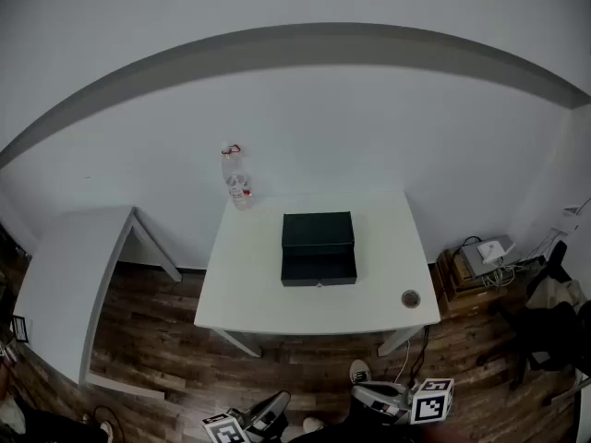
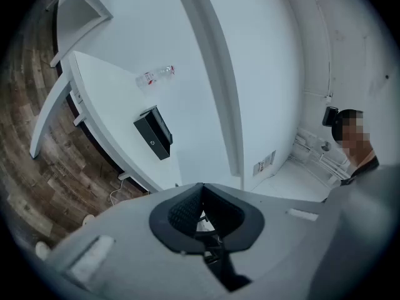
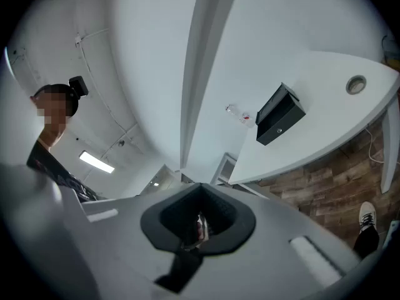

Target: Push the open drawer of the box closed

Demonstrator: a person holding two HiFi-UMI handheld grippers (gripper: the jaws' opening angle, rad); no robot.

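A black box [image 1: 318, 232] sits mid-table on the white table [image 1: 249, 293]. Its drawer [image 1: 319, 269] sticks out toward the near edge, a small knob on its front. The box also shows far off in the left gripper view [image 2: 153, 133] and the right gripper view [image 3: 280, 113]. Both grippers hang low at the bottom of the head view, well short of the table: the left gripper [image 1: 268, 413] and the right gripper [image 1: 379, 397], each with its marker cube. The left gripper [image 2: 201, 191] and right gripper [image 3: 200, 192] are both shut, nothing between the jaws.
A clear plastic bottle [image 1: 236, 178] stands at the table's far left corner. A small round object [image 1: 411, 298] lies near the front right corner. A second white table [image 1: 65, 284] stands to the left. Boxes and cables [image 1: 480, 258] sit on the wood floor at right.
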